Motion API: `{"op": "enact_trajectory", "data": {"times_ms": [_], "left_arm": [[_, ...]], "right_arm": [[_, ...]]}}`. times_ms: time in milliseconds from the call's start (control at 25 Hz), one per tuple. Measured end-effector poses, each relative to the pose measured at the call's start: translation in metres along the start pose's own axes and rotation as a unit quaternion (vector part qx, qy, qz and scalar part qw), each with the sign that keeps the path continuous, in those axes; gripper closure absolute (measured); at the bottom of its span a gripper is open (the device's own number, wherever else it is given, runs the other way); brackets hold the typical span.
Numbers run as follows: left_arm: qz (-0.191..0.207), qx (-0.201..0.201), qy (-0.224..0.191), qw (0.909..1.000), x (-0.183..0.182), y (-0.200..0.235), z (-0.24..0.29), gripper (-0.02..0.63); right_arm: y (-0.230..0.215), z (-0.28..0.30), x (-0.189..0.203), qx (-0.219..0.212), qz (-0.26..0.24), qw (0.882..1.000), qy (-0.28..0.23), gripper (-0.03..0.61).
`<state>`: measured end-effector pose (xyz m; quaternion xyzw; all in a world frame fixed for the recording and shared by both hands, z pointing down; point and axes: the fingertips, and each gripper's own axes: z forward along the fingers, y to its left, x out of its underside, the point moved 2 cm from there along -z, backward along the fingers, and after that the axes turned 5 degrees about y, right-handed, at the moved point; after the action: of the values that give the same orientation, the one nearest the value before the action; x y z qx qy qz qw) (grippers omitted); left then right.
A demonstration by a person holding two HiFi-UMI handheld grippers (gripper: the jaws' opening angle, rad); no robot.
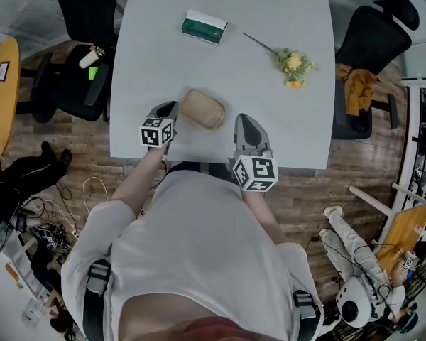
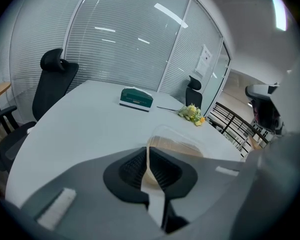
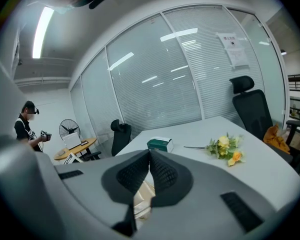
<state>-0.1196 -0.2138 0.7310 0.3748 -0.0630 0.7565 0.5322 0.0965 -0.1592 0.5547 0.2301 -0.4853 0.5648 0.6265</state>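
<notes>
A clear plastic container (image 1: 202, 109) with something tan inside lies near the front edge of the white table (image 1: 270, 126). My left gripper (image 1: 172, 108) is at its left end. In the left gripper view the left gripper (image 2: 148, 151) is shut on the container (image 2: 182, 143), with its thin rim running between the pads. My right gripper (image 1: 243, 121) rests just right of the container, its jaws shut and nothing between the tips. In the right gripper view the right gripper (image 3: 150, 154) has part of the container (image 3: 142, 194) showing under its jaws.
A green box (image 1: 204, 26) and a stem of yellow flowers (image 1: 293, 65) lie farther back on the table. Black office chairs stand at the left (image 1: 85, 20) and the right (image 1: 373, 41); the right one holds an orange cloth (image 1: 355, 84). A round wooden table (image 1: 0, 84) stands at far left.
</notes>
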Motion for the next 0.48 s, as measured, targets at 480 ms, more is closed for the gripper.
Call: {"op": "enact_trajectory", "data": {"times_ms": [480], "left_arm": [[0.038, 0.003, -0.102, 0.9940, -0.049, -0.027, -0.051, 0.588]], "right_arm": [[0.003, -0.014, -0.008, 0.011, -0.011, 1.000, -0.014, 0.569]]}}
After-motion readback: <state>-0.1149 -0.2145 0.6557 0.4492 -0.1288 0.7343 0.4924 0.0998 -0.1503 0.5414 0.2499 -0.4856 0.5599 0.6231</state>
